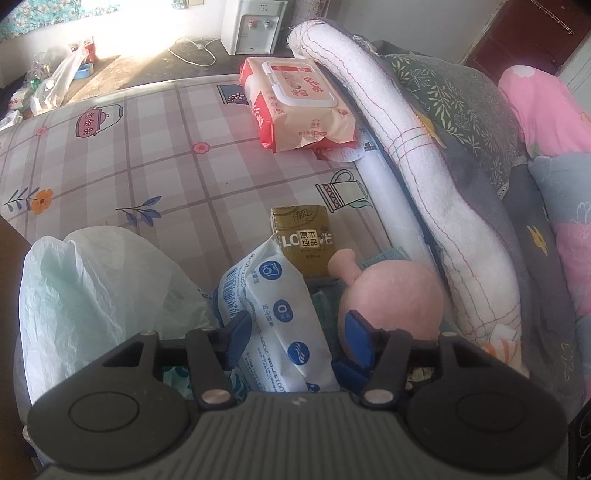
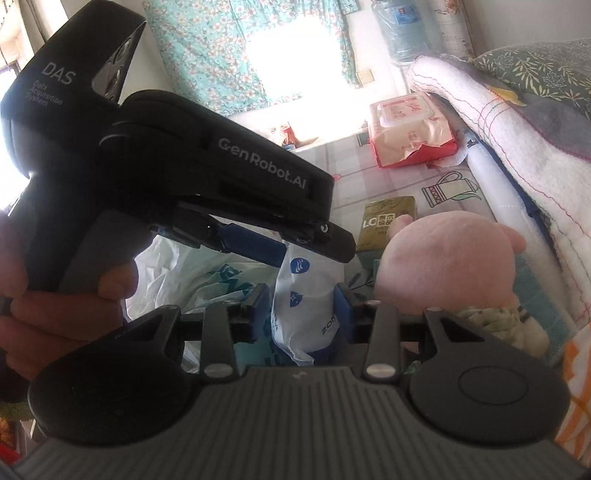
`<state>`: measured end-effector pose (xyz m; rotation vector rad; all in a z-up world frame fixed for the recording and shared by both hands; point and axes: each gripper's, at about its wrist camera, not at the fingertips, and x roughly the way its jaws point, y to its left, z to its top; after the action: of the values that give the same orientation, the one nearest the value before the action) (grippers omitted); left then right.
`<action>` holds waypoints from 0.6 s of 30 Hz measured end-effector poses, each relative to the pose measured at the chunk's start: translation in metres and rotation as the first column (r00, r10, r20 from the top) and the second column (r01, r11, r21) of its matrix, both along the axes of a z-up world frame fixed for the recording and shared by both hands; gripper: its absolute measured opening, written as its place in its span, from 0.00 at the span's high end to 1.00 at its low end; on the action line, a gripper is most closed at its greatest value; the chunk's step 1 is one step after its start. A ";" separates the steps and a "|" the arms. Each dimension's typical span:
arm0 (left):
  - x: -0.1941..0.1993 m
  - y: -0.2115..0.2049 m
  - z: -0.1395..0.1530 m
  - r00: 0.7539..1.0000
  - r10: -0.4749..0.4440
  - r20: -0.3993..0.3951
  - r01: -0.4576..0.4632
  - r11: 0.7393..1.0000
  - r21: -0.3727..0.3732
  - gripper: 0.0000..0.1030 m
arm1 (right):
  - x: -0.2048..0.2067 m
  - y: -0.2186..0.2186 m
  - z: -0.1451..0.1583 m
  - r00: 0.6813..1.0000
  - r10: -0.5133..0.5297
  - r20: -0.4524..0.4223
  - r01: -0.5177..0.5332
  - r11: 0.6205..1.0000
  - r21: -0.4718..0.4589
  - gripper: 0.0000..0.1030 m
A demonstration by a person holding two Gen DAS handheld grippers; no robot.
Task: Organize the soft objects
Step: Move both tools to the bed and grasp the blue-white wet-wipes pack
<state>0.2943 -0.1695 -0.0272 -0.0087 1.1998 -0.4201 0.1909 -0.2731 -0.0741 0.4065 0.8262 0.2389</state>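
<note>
A white tissue pack with blue icons [image 1: 280, 314] [image 2: 303, 295] stands upright over the checked tabletop. My left gripper [image 1: 297, 332] [image 2: 314, 253] is shut on its upper part, and the right wrist view shows it from the side. My right gripper [image 2: 301, 310] is shut on the lower part, with a blue pad against each side. A pink plush toy [image 1: 391, 295] [image 2: 439, 258] lies just right of the pack. Behind them stands a gold tissue pack [image 1: 303, 236] [image 2: 388, 221]. At the far edge lies a red wet-wipes pack [image 1: 299, 103] [image 2: 410, 129].
A white plastic bag [image 1: 92, 288] [image 2: 166, 266] bulges at the left of the pack. A rolled white quilt [image 1: 406, 147] and patterned bedding [image 1: 461, 96] wall off the right side. A person's hand [image 2: 37, 295] grips the left tool. A water dispenser [image 1: 255, 26] stands on the floor beyond.
</note>
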 end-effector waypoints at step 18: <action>0.000 0.019 0.009 1.000 0.023 0.021 -0.022 1.000 -0.016 0.67 | -0.010 -0.033 -0.008 0.997 -0.069 0.018 0.063 0.968 0.242 0.62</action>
<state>0.2943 -0.1502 -0.0182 -0.0315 1.1740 -0.4093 0.1809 -0.3059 -0.0821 0.6573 0.7582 0.2833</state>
